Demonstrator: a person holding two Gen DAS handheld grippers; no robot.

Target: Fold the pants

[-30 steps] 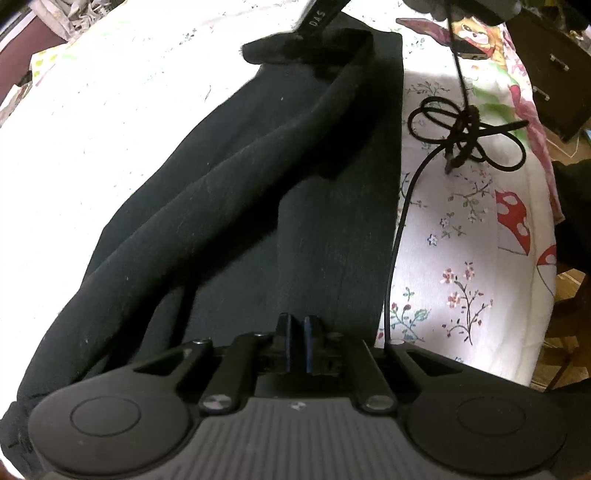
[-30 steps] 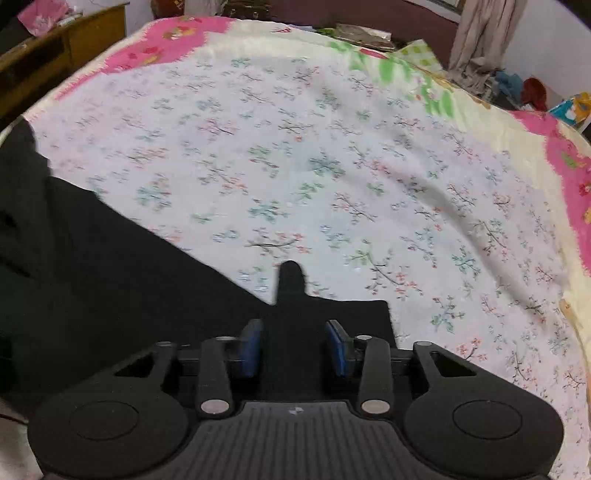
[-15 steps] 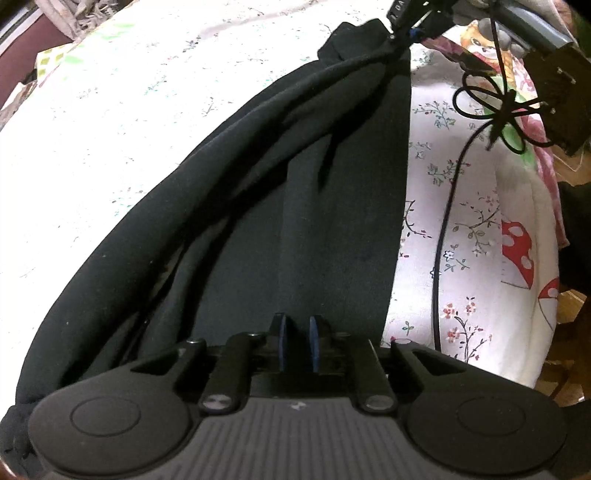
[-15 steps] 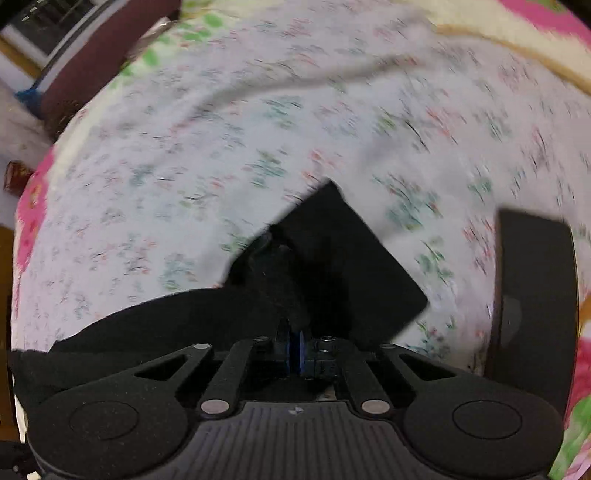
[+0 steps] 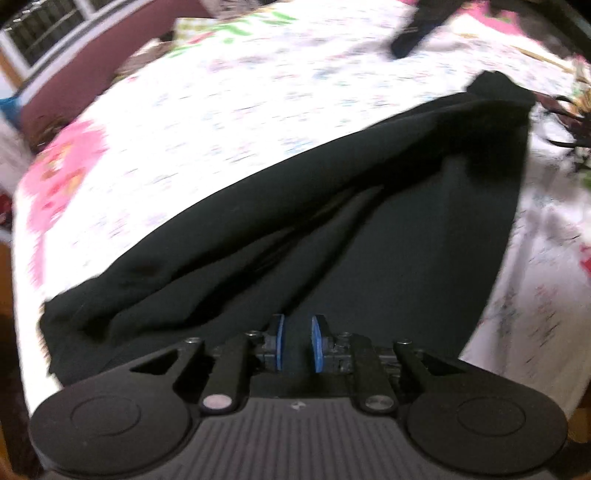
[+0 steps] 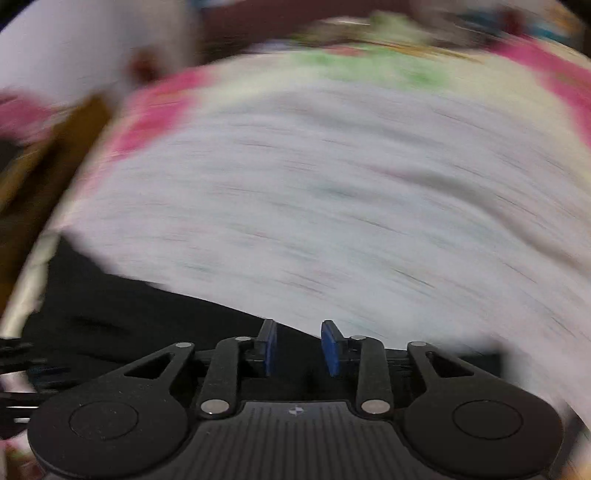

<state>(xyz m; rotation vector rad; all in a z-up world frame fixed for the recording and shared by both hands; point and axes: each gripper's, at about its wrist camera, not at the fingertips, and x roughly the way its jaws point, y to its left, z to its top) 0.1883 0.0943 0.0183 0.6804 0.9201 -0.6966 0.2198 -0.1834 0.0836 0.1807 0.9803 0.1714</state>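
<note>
The black pants (image 5: 369,229) lie folded lengthwise on the floral bed sheet (image 5: 221,110), running from lower left to a leg end at upper right. My left gripper (image 5: 295,343) hovers low over the near end. Its jaws are opening, the blue pads a little apart, with dark cloth showing in the gap. In the blurred right wrist view, the pants (image 6: 129,314) fill the lower left. My right gripper (image 6: 299,347) is above their edge, jaws opening, with nothing pressed between the pads.
A dark blurred shape (image 5: 413,29) hangs over the far sheet. A black cable (image 5: 565,122) lies by the leg end at the right. Wooden furniture (image 6: 44,155) stands past the bed's left edge. The sheet (image 6: 332,184) stretches wide beyond the pants.
The right gripper, shut on a pants corner half a second ago, has let go and lifted away. The left pads have parted slightly, and its view has swung left across the bed.
</note>
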